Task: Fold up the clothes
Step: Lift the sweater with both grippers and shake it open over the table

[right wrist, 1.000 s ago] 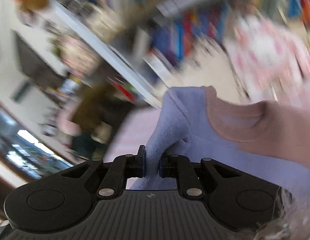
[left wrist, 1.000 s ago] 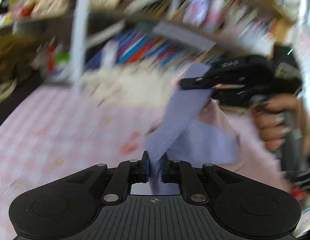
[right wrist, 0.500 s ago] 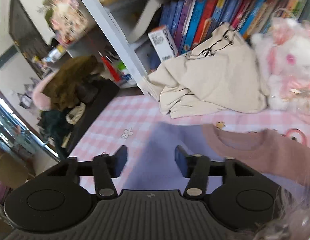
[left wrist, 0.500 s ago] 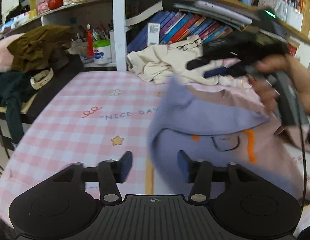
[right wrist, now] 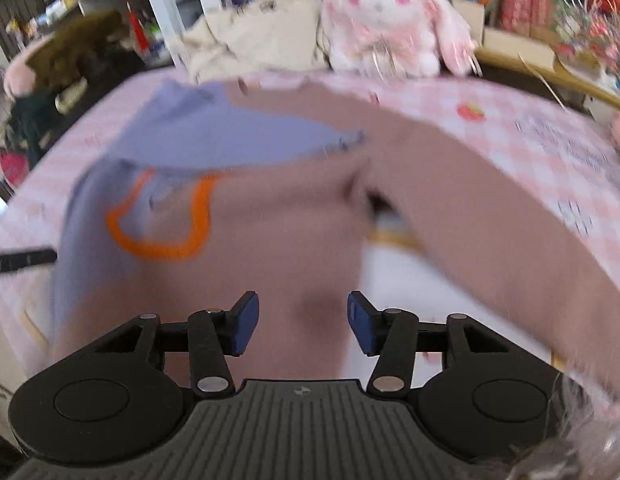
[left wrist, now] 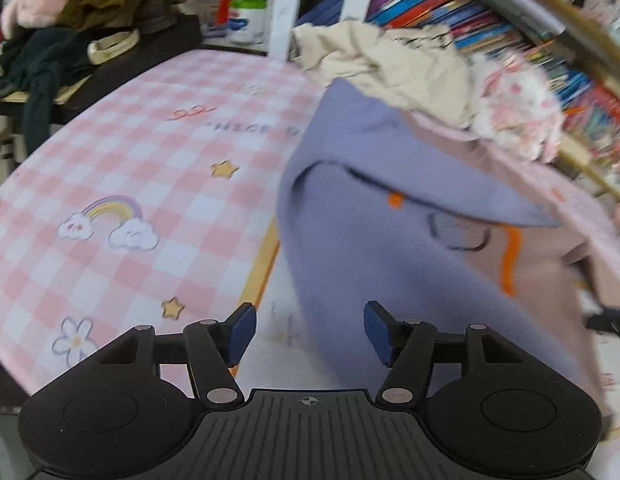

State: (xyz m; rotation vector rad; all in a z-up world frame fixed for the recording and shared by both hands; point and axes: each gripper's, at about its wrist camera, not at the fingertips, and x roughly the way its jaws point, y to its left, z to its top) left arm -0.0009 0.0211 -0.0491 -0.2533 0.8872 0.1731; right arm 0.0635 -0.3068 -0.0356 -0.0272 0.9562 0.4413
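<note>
**Sweater down, both tongs free**

On the pink-checked worktop point(left wrist: 122, 168) lies the lilac-and-mauve sweater point(left wrist: 394, 248), one lilac sleeve laid across its chest. Left tongs point(left wrist: 309, 334) are opening, nothing between the pads; right tongs point(right wrist: 303, 324) are closing over mauve cloth — not pinching it, as far as the blur allows. The next fold probably wants a grip low on the hem, both sides level, carried up evenly — short of the cream garment point(left wrist: 390, 64) behind.

Motion blur smears the sweater point(right wrist: 270, 208); its right sleeve seems cut off
</note>
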